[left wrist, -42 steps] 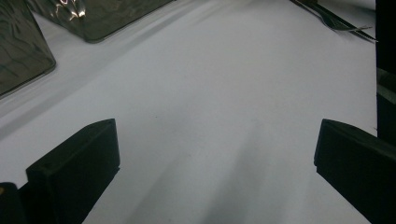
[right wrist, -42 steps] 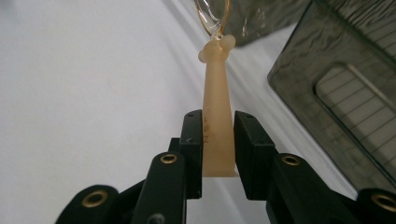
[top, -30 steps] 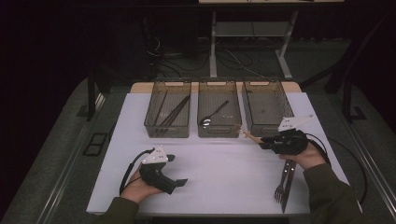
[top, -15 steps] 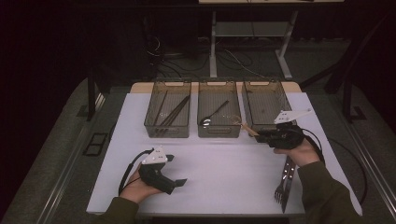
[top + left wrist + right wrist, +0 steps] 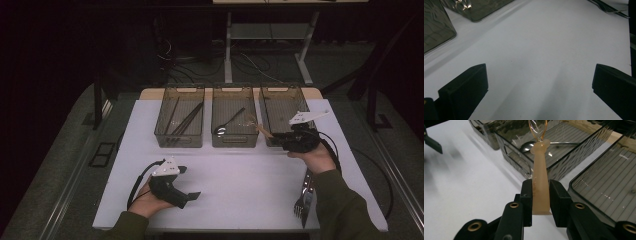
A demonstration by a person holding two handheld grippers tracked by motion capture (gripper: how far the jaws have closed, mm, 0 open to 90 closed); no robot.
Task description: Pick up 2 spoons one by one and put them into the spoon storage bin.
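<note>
Jaws of the right gripper pinched the tan-handled whisk, its long axis pointing over the near rim into the middle bin, while the spread left gripper rested far off.

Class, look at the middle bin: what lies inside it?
Inside the middle bin lies a dark spoon. The pale-handled spoon held above hides part of its floor.
</note>
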